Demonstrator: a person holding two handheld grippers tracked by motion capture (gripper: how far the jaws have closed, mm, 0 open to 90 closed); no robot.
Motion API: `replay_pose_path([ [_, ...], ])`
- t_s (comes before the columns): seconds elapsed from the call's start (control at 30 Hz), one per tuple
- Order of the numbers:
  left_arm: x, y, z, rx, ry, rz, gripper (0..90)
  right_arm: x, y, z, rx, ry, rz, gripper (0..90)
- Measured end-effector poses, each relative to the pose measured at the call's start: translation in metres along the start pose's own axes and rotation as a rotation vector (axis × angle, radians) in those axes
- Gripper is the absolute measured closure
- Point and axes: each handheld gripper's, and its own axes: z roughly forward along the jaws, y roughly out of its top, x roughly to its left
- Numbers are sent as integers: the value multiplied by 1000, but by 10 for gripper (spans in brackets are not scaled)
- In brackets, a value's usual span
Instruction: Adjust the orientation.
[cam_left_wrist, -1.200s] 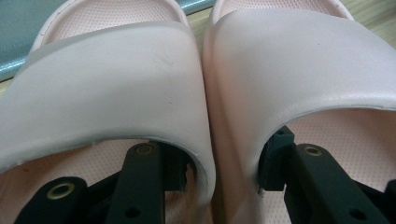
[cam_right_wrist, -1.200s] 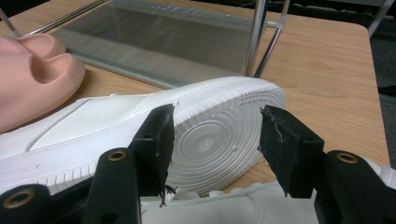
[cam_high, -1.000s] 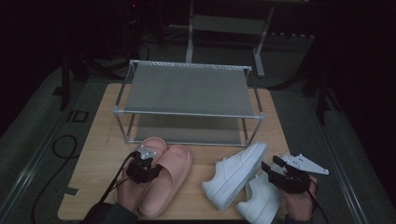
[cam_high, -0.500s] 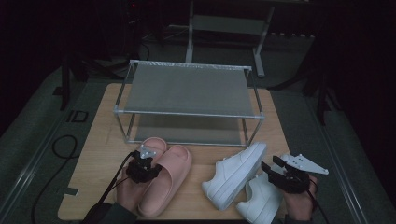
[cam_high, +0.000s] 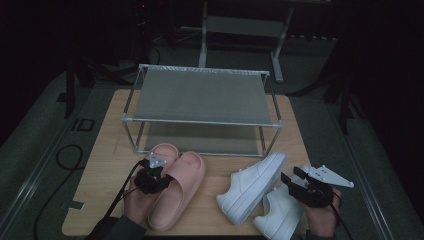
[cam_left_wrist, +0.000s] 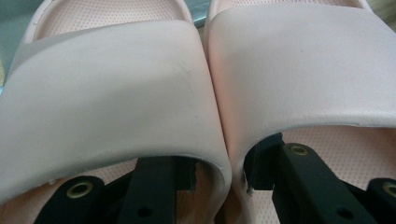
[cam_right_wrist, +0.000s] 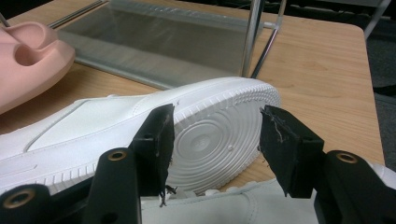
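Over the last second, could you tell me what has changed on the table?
Nothing has visibly moved. The left gripper stays at the pink slippers, one jaw under each strap on either side of their touching inner walls. The right gripper still hovers open by the white sneakers. The rack is unchanged.

High view looked down from above the table (cam_high: 100, 165); both gripper views sat close, sharing the pink slides (cam_high: 177, 187).

Wooden table (cam_high: 105, 165) bears rack (cam_high: 202, 95), slippers (cam_high: 175, 187), sneakers (cam_high: 252, 187)
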Motion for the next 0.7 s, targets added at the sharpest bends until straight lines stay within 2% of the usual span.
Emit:
replay_pose_path([
  [0.4,-1,5,-2,-22,-28,49,689,0,0,0,0,-2,0,445],
  [0.7,-3,10,0,-20,-45,63,693,-1,0,-1,-1,-3,1,445],
])
